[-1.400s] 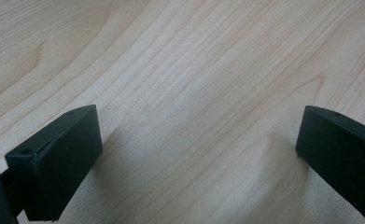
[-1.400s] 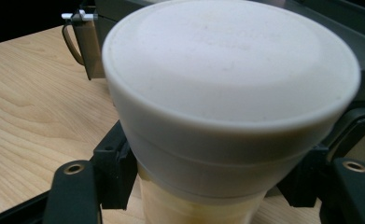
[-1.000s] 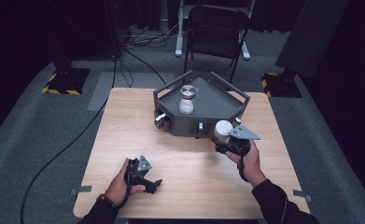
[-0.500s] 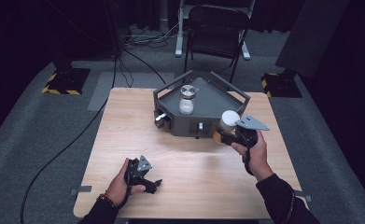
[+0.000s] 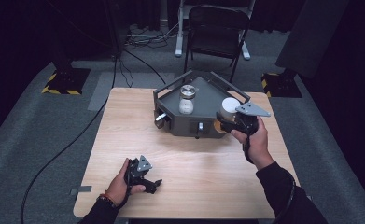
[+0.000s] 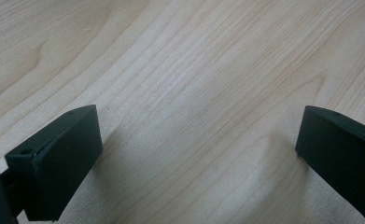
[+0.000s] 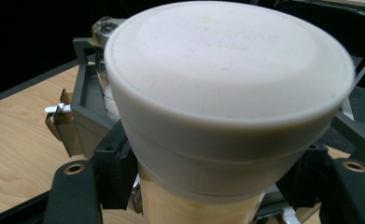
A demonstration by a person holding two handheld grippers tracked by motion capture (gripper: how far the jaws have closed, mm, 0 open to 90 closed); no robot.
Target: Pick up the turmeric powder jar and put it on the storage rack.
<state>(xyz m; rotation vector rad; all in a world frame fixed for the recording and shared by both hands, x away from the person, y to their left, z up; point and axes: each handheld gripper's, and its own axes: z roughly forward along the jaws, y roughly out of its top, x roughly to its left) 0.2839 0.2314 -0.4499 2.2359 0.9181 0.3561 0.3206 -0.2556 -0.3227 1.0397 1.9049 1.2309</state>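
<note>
White-capped bottle point(image 5: 228, 108): clamped between the right tongs point(image 5: 223, 122), held above the bench point(image 5: 124, 130) at the right front corner of the grey tray point(image 5: 208, 95). Amber body below the cap.
Jar point(image 5: 186, 99): upright inside the tray.
Left tongs point(image 5: 154, 184): jaws wide apart, empty, resting low on the bench near its front edge.
</note>
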